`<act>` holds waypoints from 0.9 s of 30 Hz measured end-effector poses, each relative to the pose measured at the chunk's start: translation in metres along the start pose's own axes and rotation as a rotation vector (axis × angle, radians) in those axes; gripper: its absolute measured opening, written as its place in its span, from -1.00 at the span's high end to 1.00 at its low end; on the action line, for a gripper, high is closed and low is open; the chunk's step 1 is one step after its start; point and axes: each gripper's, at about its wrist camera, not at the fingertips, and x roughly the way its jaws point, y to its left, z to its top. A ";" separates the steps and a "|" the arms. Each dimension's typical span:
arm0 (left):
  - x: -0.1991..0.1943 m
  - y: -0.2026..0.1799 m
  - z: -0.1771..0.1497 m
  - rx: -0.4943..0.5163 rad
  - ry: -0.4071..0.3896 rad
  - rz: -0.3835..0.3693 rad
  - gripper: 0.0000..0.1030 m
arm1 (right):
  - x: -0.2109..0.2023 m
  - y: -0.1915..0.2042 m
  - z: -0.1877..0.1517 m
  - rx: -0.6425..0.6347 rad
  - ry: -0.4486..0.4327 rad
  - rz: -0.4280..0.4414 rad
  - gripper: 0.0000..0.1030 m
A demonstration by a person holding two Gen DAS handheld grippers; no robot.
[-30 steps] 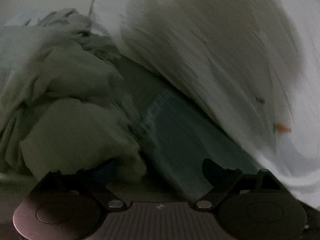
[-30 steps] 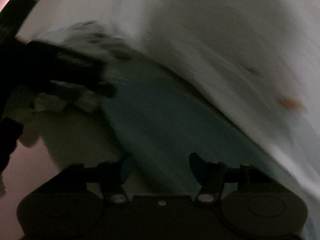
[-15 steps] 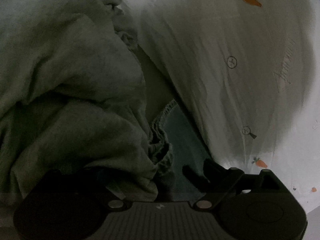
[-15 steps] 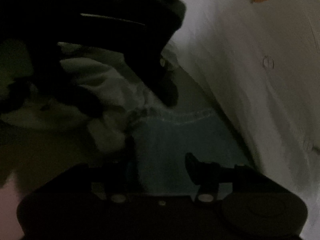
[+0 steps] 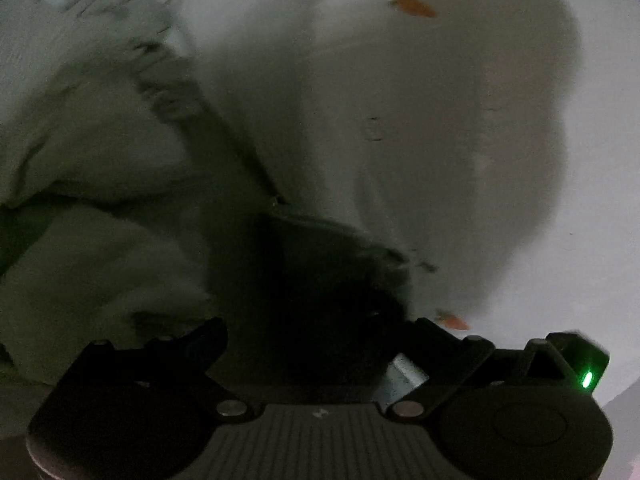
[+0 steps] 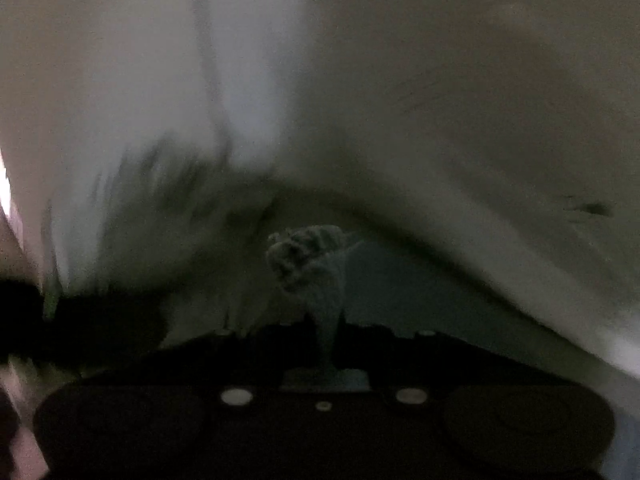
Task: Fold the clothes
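Observation:
A pale grey-green garment (image 5: 92, 208) lies crumpled at the left of the left wrist view, beside a white carrot-print sheet (image 5: 432, 128). My left gripper (image 5: 320, 332) is open, its fingers spread wide, with a dark shape (image 5: 328, 280) between them that I cannot identify. In the right wrist view my right gripper (image 6: 328, 332) is shut on a bunched edge of teal-blue cloth (image 6: 316, 264), which rises from between the fingers. The view is dim and blurred.
The white sheet (image 6: 460, 100) with small carrot prints (image 5: 412, 4) covers the right and far side in both views. The pale garment heap (image 6: 132, 208) fills the left of the right wrist view.
My right gripper has closed on the edge of the teal-blue cloth. The left gripper has shifted, and the teal cloth no longer shows between its open fingers. Both views are blurred by motion.

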 end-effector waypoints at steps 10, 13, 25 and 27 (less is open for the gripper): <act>0.047 -0.113 -0.071 0.370 0.238 -0.051 -0.91 | -0.220 -0.161 -0.081 0.498 -0.252 -0.397 0.87; 0.079 -0.134 -0.106 0.420 0.356 -0.058 -0.91 | -0.229 -0.194 -0.152 0.624 -0.103 -0.585 0.64; 0.165 -0.144 -0.200 0.607 0.588 0.134 -0.91 | -0.269 -0.228 -0.233 0.885 -0.022 -0.647 0.06; 0.176 -0.140 -0.201 0.574 0.597 0.180 -0.91 | -0.273 -0.236 -0.241 0.917 -0.039 -0.640 0.06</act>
